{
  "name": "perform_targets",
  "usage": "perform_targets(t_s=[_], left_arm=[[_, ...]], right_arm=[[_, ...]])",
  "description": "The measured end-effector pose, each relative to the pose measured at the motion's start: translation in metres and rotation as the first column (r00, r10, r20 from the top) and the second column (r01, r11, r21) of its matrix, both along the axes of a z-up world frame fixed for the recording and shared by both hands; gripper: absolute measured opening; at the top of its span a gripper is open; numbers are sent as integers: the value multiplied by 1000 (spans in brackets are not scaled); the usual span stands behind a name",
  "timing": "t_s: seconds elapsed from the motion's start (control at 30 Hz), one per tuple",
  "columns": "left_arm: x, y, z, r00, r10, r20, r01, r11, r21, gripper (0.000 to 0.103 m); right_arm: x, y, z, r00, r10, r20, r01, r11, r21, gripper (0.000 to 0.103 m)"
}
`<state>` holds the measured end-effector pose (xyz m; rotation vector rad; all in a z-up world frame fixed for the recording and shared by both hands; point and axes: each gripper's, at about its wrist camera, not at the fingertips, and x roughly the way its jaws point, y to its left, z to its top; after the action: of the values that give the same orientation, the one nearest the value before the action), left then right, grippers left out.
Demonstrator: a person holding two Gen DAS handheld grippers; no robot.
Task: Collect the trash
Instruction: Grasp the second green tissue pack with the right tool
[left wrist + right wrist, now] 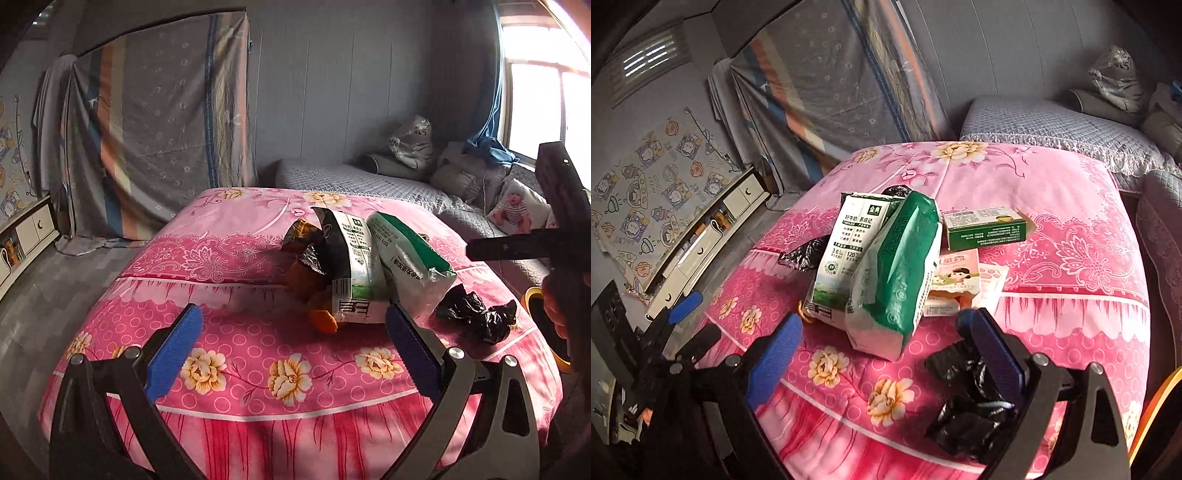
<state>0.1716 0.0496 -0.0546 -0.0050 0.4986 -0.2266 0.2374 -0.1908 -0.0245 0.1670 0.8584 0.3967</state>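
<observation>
A pink floral cloth (236,354) covers the surface, and the trash sits in one heap near its middle. Behind it stands a grey quilted sofa (354,181).

Both tools point down at a slant toward the heap. The left tool (293,325) is released, its blue fingers (175,347) spread wide over bare cloth with nothing between them. The right tool (882,332) is likewise released, jaws wide; its right finger stands in front of the crumpled black plastic bag (964,417), and no pad presses on anything.

The heap holds one green-and-white tissue pack (897,273) leaning on one milk carton (842,254), both tilted.

Only the right wrist view shows one green medicine box (986,229) and one pink-and-white box (956,277) behind the pack. Only the left wrist view shows an orange snack wrapper (310,254) with foil lining, a window (546,99), and a yellow-rimmed bin (535,299) at the right edge.
</observation>
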Motion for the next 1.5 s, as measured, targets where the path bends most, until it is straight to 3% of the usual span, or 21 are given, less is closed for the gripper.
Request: perform_targets(t_s=[0.37,0.47,0.6,0.7,0.9,1.2,1.5], left_arm=[[9,1,-13,999,-41,-35,39,998,-43,95],[10,-1,-15,998,-45,-51,43,998,-53,95],[10,-5,-15,997,-47,-61,44,998,-47,95],[8,-8,-14,996,-58,-67,55,997,-49,95],[3,-34,-10,988,-133,-73,132,991,-26,95],[4,-120,-9,926,-361,-114,363,932,2,95],[18,-212,-26,828,-507,-238,526,850,18,95]], right_arm=[[59,27,-40,991,-72,-112,58,991,-122,87],[63,36,-50,990,-58,-130,38,988,-149,67],[61,37,-57,988,-55,-146,31,986,-163,31],[46,29,-49,989,-20,-145,1,992,-126,27],[-5,-21,-13,996,-16,-91,21,998,55,25],[-91,-129,37,980,-189,59,175,967,183,23],[-152,-195,32,948,-308,78,280,927,250,23]])
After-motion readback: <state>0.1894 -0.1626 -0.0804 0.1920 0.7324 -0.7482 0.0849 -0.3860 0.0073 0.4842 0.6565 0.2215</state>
